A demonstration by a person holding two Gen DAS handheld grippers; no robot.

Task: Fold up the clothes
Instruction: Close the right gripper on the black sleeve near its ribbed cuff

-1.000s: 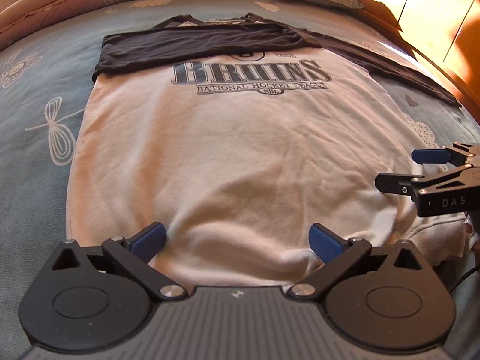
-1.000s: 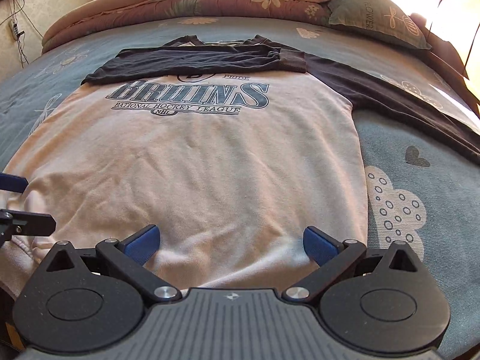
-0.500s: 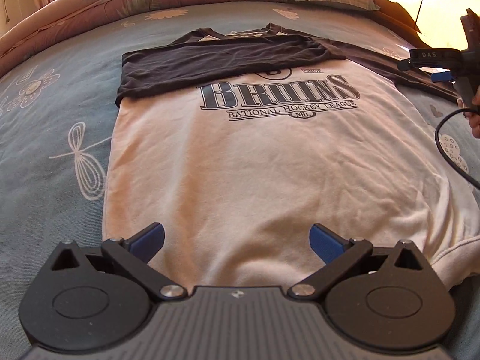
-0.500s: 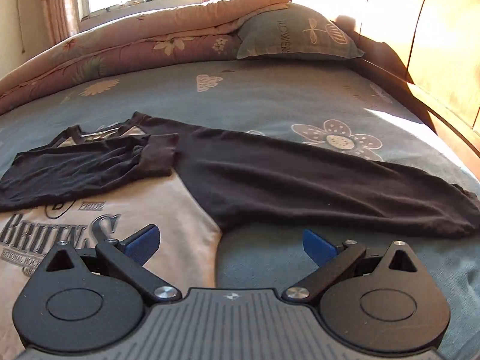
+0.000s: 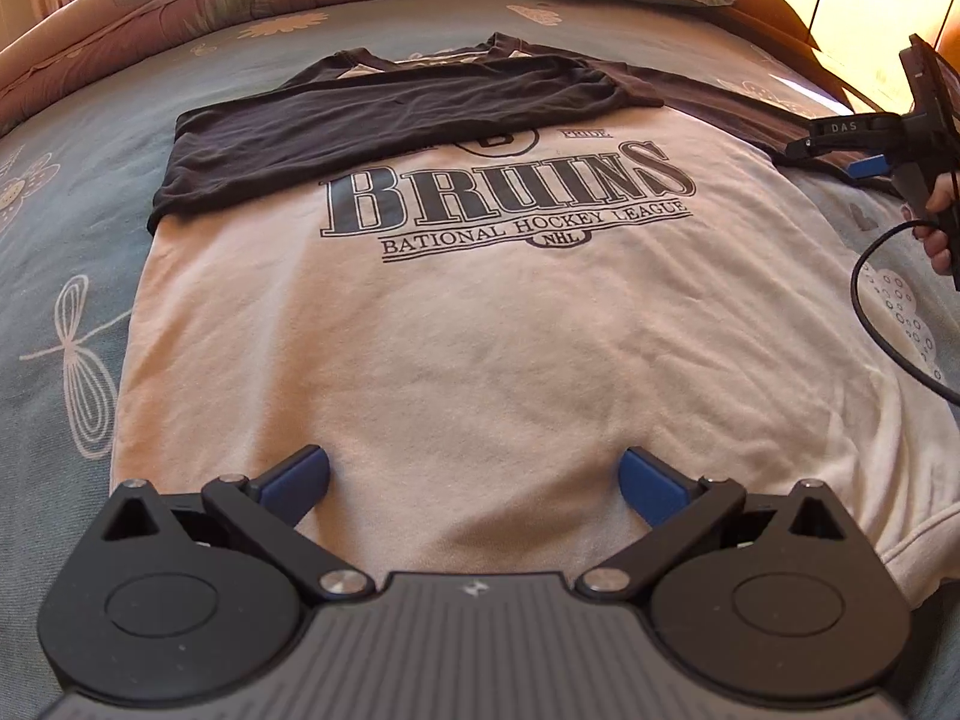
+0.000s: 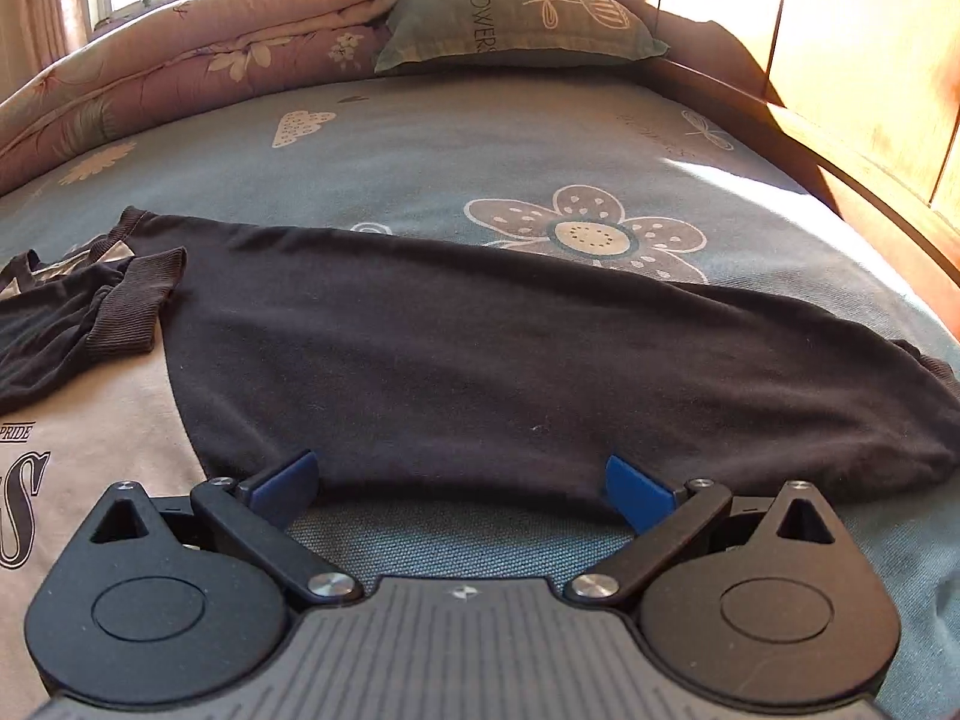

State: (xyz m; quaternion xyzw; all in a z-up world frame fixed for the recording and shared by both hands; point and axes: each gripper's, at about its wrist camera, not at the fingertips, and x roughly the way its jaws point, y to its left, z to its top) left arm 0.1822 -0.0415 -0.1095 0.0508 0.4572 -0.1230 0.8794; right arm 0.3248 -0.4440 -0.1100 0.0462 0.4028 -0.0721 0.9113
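Observation:
A cream sweatshirt [image 5: 480,330] printed BRUINS lies flat on the bed. Its dark left sleeve [image 5: 384,114] is folded across the chest. The dark right sleeve [image 6: 540,354] stretches out to the right over the bedspread. My left gripper [image 5: 474,474] hovers open over the sweatshirt's lower hem, with nothing between its fingers. My right gripper [image 6: 459,483] is open just in front of the near edge of the outstretched sleeve, around its middle. In the left wrist view, the right gripper [image 5: 864,153] shows at the far right, held by a hand [image 5: 939,222].
The blue-grey patterned bedspread [image 6: 480,144] surrounds the shirt. A rolled pink quilt [image 6: 198,66] and a green pillow [image 6: 516,12] lie at the far side. A wooden headboard [image 6: 864,60] rises on the right. A black cable [image 5: 870,312] loops over the sweatshirt's right side.
My right gripper has left the hem, swung up to the right and closed in on the outstretched dark sleeve. The left gripper has shifted slightly and stays open over the hem.

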